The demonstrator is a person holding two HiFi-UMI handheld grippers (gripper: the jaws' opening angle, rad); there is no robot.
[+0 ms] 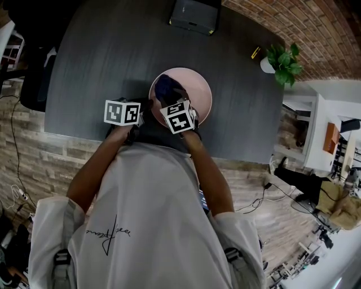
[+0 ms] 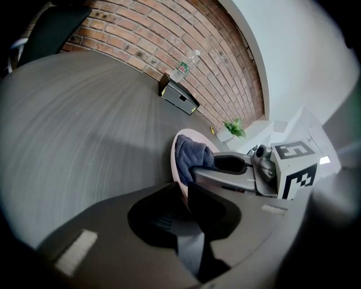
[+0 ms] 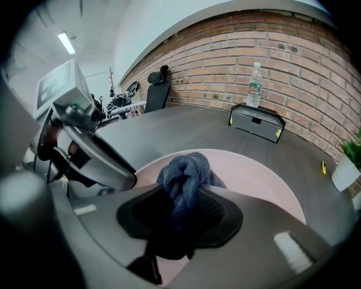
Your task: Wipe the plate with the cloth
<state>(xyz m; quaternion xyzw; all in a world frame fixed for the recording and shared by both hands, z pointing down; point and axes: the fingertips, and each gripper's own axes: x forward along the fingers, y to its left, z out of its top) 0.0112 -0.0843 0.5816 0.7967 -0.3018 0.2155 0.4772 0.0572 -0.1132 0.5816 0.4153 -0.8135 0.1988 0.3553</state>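
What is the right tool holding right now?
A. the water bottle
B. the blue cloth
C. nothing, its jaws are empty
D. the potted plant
B: the right gripper view shows the blue cloth bunched up and clamped between the jaws of the right tool, just above the pink plate.

Plate (image 1: 202, 93) sits on the table (image 1: 96, 62), near its front edge. Cloth (image 1: 167, 87) lies in the plate, toward its left side. Box (image 1: 194, 15) stands well behind the plate, with a bottle (image 3: 255, 83) on or just behind it; which one is unclear. Potted plant (image 1: 284, 62) is behind and right of the plate. Chair (image 3: 158, 87) is far behind and left of the plate.
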